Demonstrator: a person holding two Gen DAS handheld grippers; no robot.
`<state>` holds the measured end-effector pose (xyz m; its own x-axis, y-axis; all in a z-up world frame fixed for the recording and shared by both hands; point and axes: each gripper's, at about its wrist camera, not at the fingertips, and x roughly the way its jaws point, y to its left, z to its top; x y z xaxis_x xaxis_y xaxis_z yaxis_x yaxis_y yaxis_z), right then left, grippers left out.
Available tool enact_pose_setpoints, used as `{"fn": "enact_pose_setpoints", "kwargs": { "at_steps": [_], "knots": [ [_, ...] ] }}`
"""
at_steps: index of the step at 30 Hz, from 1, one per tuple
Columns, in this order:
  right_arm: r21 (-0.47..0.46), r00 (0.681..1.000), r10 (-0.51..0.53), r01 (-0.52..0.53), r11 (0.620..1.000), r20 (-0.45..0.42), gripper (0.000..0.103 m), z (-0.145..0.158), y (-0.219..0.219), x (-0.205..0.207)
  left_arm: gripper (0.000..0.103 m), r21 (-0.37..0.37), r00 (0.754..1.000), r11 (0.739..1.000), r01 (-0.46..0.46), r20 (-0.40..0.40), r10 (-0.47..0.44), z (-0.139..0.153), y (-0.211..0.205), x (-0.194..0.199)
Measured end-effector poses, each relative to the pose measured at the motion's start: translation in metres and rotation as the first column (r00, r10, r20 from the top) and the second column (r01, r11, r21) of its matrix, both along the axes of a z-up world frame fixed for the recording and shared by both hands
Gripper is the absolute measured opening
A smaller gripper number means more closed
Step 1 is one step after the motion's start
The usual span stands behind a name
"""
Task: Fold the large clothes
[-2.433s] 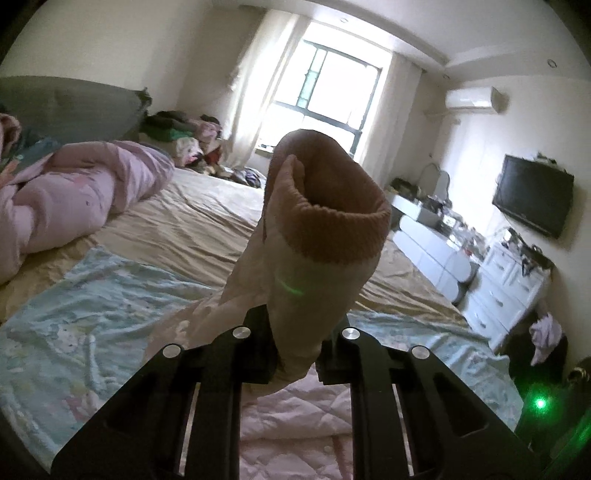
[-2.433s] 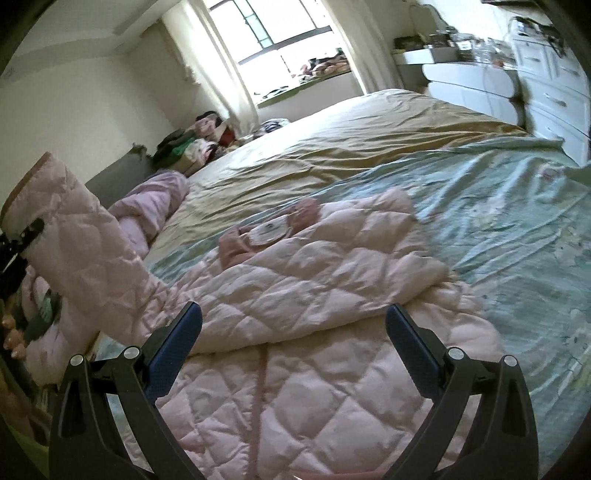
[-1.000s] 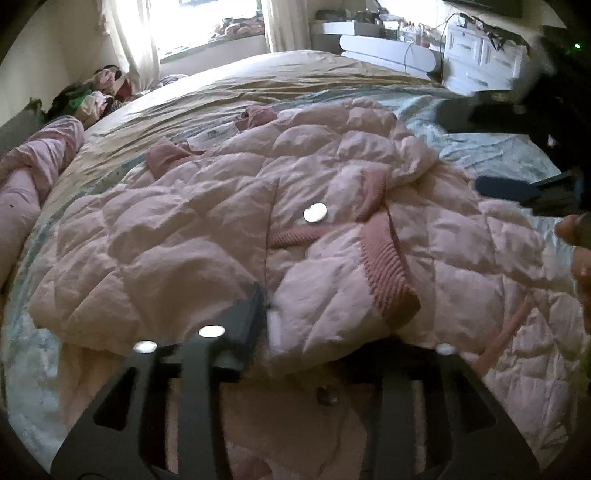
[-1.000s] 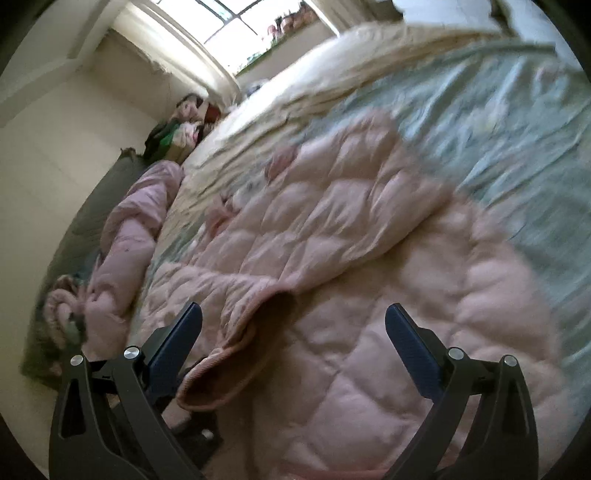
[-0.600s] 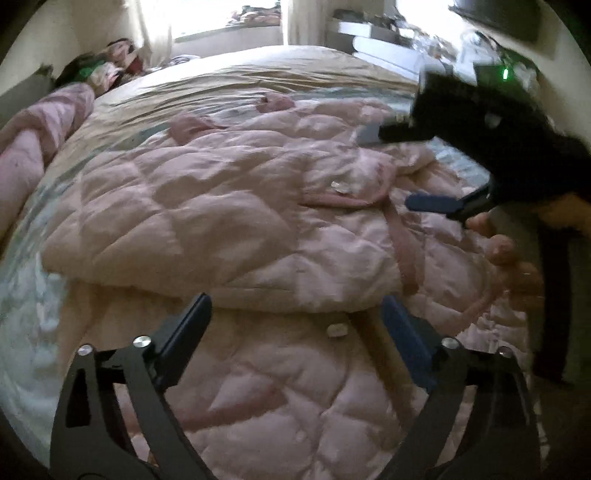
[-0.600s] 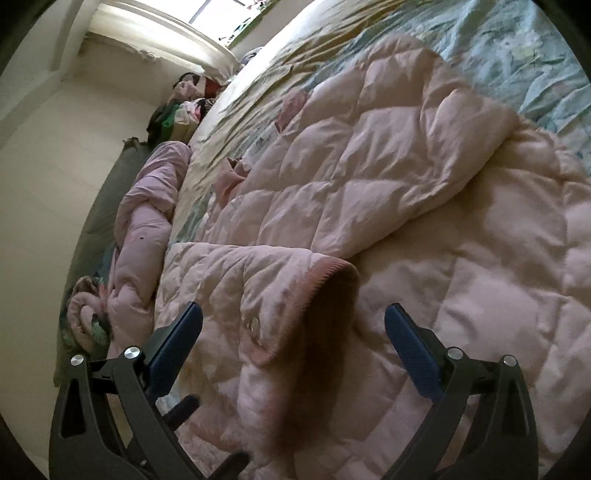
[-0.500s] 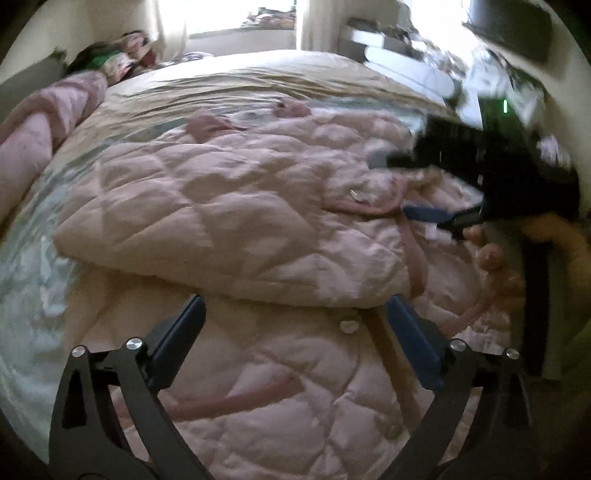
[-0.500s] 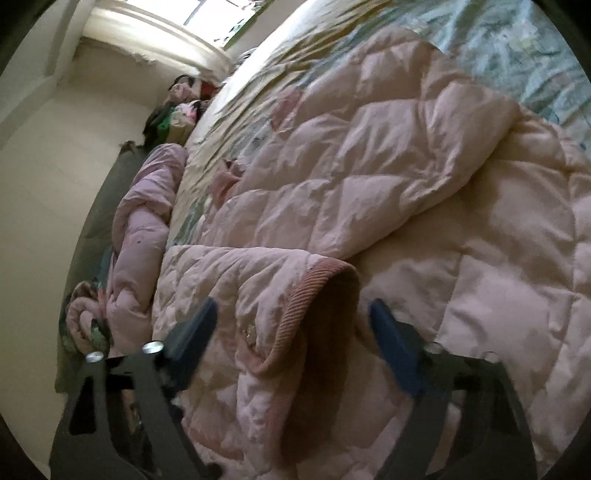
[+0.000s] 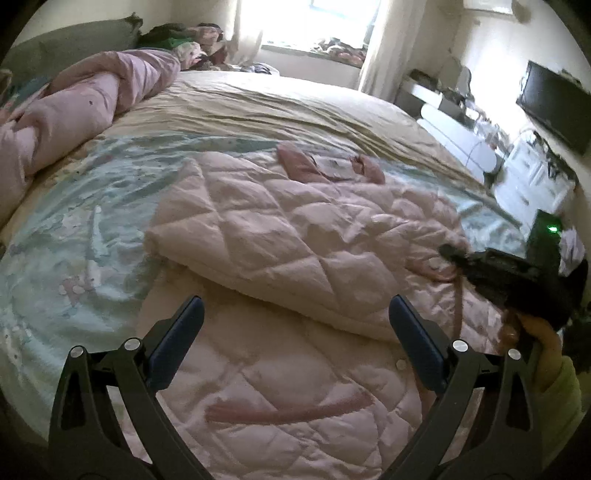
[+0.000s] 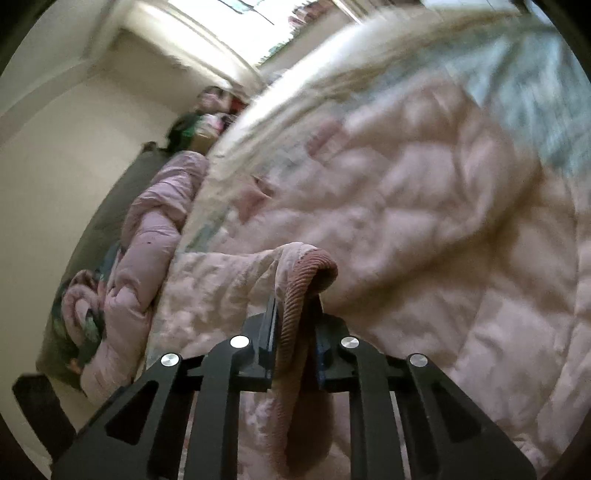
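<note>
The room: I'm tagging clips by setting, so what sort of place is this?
A bedroom, most likely in a home: a wide bed with a rumpled duvet, a wall TV, and a curtained window.

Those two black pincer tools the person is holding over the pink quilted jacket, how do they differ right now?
The left gripper stands wide open and empty above the pink quilted jacket. The right gripper has just closed and is clamped on the jacket's ribbed pink cuff. Both share black frames and blue pads.
</note>
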<state>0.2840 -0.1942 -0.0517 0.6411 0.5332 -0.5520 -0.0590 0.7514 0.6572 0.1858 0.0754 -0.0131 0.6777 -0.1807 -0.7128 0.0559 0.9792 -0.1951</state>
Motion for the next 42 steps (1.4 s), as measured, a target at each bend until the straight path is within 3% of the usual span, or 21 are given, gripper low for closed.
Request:
{"fn": "enact_pose_setpoints", "kwargs": {
  "at_steps": [4, 9, 13, 15, 18, 26, 42],
  "knots": [
    [-0.131, 0.983, 0.09, -0.069, 0.989, 0.162, 0.014, 0.061, 0.023, 0.003, 0.094, 0.018, 0.998, 0.998, -0.057, 0.033, 0.057, 0.018, 0.023, 0.007],
    [-0.31, 0.906, 0.233, -0.122, 0.943, 0.353, 0.013, 0.151, 0.052, 0.01, 0.094, 0.011, 0.988, 0.99, -0.138, 0.078, 0.136, 0.047, 0.056, 0.017],
    [-0.37, 0.857, 0.28, -0.115, 0.922, 0.432, 0.012, 0.203, 0.053, 0.023, 0.094, 0.01, 0.974, 0.981, -0.196, 0.122, 0.193, 0.066, 0.075, 0.021],
    [-0.38, 0.854, 0.27, -0.092, 0.92, 0.445, 0.012, 0.213, 0.045, 0.03, 0.094, -0.001, 0.969, 0.978, -0.21, 0.13, 0.208, 0.07, 0.083, 0.024],
    [-0.4, 0.87, 0.235, -0.047, 0.915, 0.434, 0.012, 0.21, 0.03, 0.043, 0.094, -0.02, 0.967, 0.976, -0.217, 0.135, 0.217, 0.073, 0.089, 0.032],
    [-0.37, 0.944, 0.123, -0.001, 0.929, 0.307, 0.012, 0.15, -0.018, 0.069, 0.094, -0.031, 0.978, 0.983, -0.179, 0.108, 0.181, 0.06, 0.078, 0.063],
    [-0.404, 0.987, 0.033, 0.033, 0.914, 0.155, 0.012, 0.08, -0.032, 0.089, 0.094, 0.063, 1.0, 0.998, -0.01, 0.0, 0.01, 0.005, 0.017, 0.13]
  ]
}}
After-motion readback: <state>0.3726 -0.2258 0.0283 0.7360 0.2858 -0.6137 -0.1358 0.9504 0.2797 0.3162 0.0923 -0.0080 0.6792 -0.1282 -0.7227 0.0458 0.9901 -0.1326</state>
